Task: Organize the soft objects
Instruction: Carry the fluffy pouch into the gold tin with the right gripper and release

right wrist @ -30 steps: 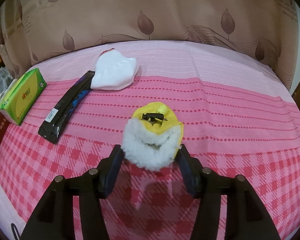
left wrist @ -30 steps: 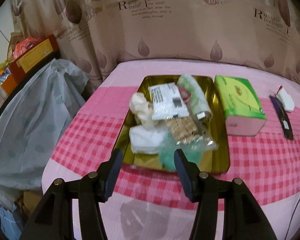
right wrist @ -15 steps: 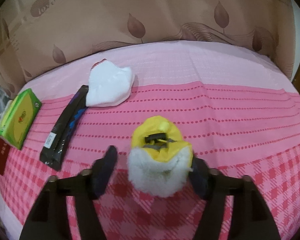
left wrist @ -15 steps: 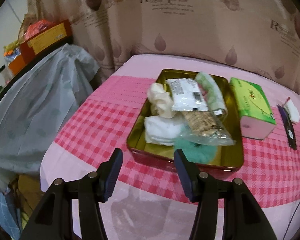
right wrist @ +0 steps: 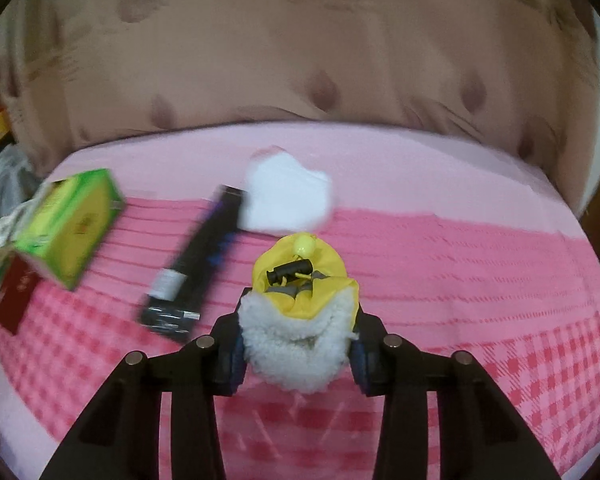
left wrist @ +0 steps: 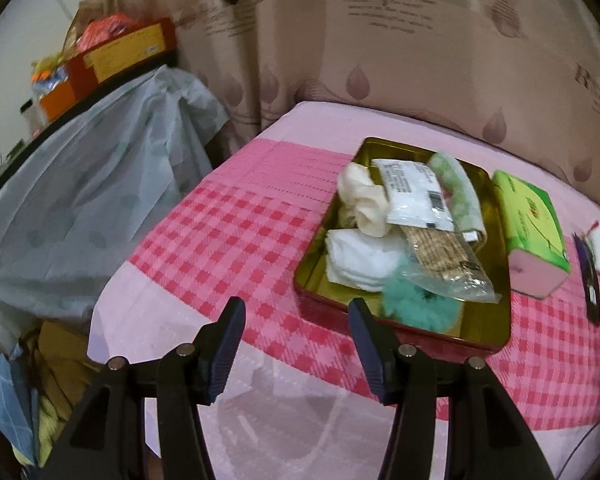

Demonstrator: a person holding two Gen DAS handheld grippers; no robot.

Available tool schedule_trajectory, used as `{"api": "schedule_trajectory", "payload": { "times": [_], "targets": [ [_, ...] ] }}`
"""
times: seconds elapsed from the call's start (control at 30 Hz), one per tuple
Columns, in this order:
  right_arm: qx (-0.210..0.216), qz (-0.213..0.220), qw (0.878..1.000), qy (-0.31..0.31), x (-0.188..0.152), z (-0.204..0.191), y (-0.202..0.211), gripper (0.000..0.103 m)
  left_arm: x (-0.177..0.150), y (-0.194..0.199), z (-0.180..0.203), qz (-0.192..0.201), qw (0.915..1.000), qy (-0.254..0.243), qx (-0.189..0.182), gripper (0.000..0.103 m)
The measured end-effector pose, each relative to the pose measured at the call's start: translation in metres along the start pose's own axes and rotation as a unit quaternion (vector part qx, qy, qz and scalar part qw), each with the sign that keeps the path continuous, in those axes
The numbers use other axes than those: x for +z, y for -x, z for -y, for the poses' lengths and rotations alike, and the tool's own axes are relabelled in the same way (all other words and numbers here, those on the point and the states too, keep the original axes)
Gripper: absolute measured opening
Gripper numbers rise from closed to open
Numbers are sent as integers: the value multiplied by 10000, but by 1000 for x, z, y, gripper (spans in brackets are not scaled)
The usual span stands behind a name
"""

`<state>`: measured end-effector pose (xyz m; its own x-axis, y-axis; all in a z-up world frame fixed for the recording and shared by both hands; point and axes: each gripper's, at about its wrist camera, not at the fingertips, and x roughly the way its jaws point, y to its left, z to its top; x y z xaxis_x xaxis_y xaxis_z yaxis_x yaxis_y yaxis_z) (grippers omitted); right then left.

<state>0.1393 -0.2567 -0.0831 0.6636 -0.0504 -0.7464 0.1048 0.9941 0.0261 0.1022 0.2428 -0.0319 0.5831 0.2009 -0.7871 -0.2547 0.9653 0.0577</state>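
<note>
Blur smears most of the right wrist view, so we cannot read the print on the green tissue box (right wrist: 70, 224) or on the long black packet (right wrist: 192, 272) lying beside it on the pink checked tablecloth (right wrist: 480, 280). The right tool (right wrist: 298, 344) has just been closing its jaws, and they are clamped on a small yellow pouch with a white fleece cuff (right wrist: 300, 308) — a black toggle and a yellow bead show at its top. Its underside is hidden by the fleece, so we cannot tell whether it clears the cloth. Behind it a white sock (right wrist: 286, 200) lies with one edge over the far end of the packet.

In the left wrist view we see the left tool (left wrist: 296, 340) with its jaws wide apart and nothing between them, near the front edge of the table. Just beyond its right finger sits the gold metal tray with red outer walls (left wrist: 492, 332), crowded with soft goods: a teal fluffy scrunchie (left wrist: 416, 300), folded white cloths (left wrist: 360, 260), a cream bundle (left wrist: 364, 200), a rolled green towel (left wrist: 460, 192) and a white labelled sachet (left wrist: 416, 196) — its barcode shows, but the text is too small to read. The beige leaf-print curtain (left wrist: 380, 60) carries a large "R" and lines of script that we cannot make out.
</note>
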Motion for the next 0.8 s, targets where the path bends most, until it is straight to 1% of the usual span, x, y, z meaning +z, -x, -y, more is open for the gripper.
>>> {"api": "schedule_trajectory", "payload": {
  "times": [0.13,0.3,0.43,0.53,0.67,0.8],
  "targets": [
    [382,184,9983,388,10,-43,18,38,2,-1,-15,-50,9993,364,-38,55],
    [974,276,9911,859,16,-110,31,38,4,0,-30,-57,9977,669,72,55],
    [1441,266,9817,1219,15,-163,37,38,5,4,-36,25,9973,671,303,55],
    [1674,269,9742,1489,13,-199,40,38,6,8,-37,134,9969,579,510,55],
    [1932,229,9646,1778,14,-245,37,38,6,11,-40,161,9969,593,482,55],
    [2033,208,9569,2062,14,-284,30,38,7,10,-44,126,9967,659,463,55]
  ]
}}
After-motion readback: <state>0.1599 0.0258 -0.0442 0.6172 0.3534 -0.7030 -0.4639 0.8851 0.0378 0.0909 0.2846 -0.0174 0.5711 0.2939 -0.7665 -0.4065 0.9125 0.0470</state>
